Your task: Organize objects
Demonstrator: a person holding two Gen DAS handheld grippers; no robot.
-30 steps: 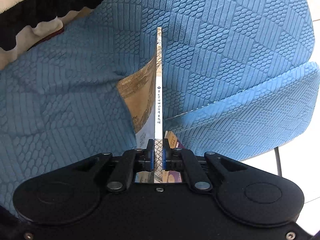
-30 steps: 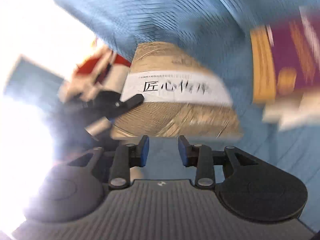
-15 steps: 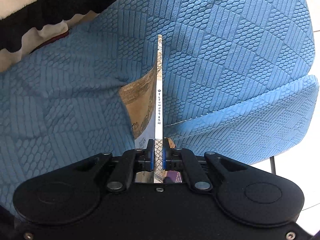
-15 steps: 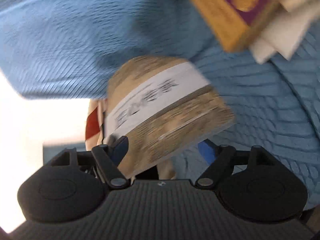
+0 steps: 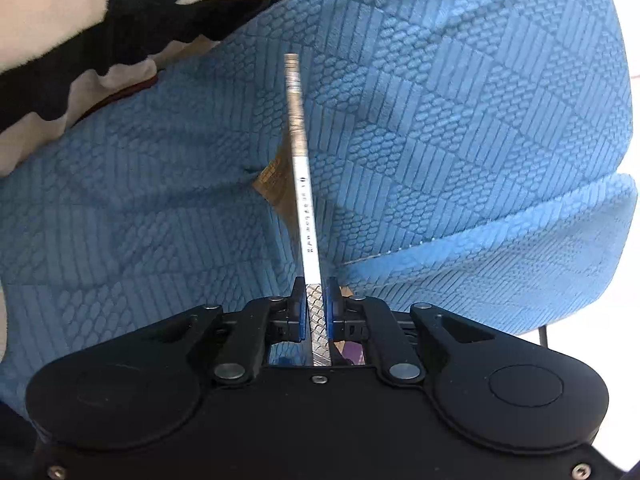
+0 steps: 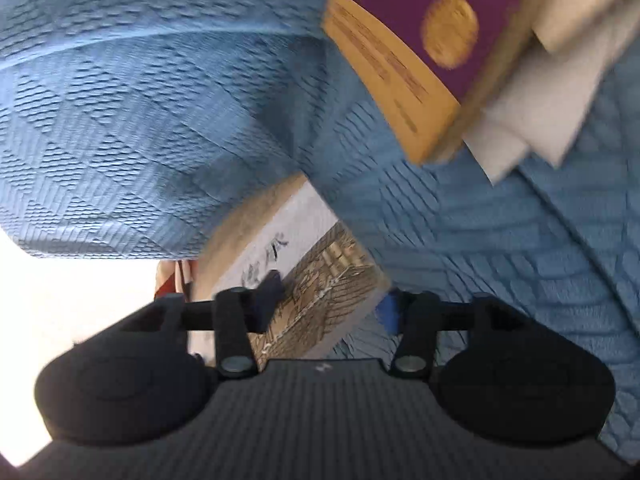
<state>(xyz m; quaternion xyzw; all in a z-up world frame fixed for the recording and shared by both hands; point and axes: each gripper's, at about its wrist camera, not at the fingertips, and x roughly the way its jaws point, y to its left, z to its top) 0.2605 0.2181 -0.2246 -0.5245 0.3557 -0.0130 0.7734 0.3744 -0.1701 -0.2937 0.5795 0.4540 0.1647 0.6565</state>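
A thin book [image 5: 304, 200] with a brown cover and a white band stands edge-on in a fold of the blue textured cushion [image 5: 440, 120]. My left gripper [image 5: 316, 308] holds it by the spine; its jaws are easing open, though the pads still touch the spine. In the right wrist view, blurred, the same book [image 6: 320, 292] lies tilted between the fingers of my right gripper [image 6: 328, 304]. Those jaws are closing. One pad overlaps the cover and the other sits at the book's corner. No firm press shows.
A purple booklet [image 6: 420, 12] with a gold emblem lies on a yellow-brown book [image 6: 384, 80], with white papers [image 6: 520, 128] beside them on the cushion [image 6: 120, 120]. A black, white and orange blanket [image 5: 100, 20] lies behind. White floor shows at the right edge.
The right gripper rolled and dropped, spread wide around the brown book, then narrowed on it. In the left view, the book sits deeper in the cushion fold and leans slightly left.
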